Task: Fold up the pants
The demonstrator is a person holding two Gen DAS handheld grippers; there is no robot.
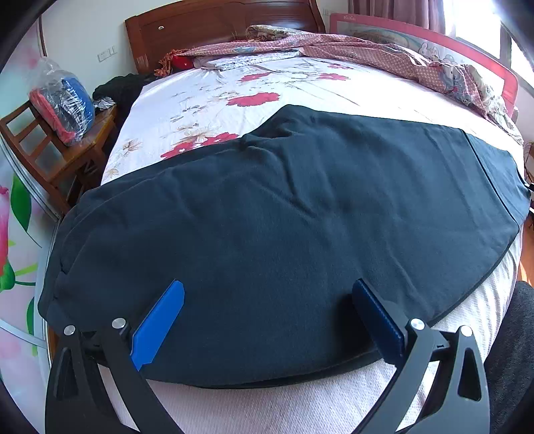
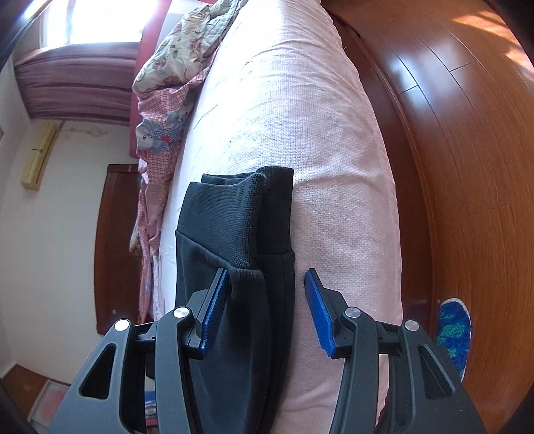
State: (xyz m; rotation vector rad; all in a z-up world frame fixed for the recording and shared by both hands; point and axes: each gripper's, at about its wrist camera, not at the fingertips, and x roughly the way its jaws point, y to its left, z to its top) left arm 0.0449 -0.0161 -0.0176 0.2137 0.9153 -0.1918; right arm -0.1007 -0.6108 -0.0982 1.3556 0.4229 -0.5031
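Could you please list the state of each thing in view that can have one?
Pants: spread flat across the bed, not yet folded short.
Pants cuffs: stacked, between the right claw's fingers.
Left claw: open, over the pants.
Right claw: open, straddling the fabric.
Quilt: bunched up by the headboard.

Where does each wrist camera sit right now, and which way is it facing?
Left wrist: on the left gripper, looking down across the dark pants spread over the bed toward the headboard; its jaws stand open.
Right wrist: on the right gripper, rolled sideways, looking along the bed's edge at the ribbed cuffs; jaws open astride the fabric; a blue shoe shows.
Shared: pants, bed.
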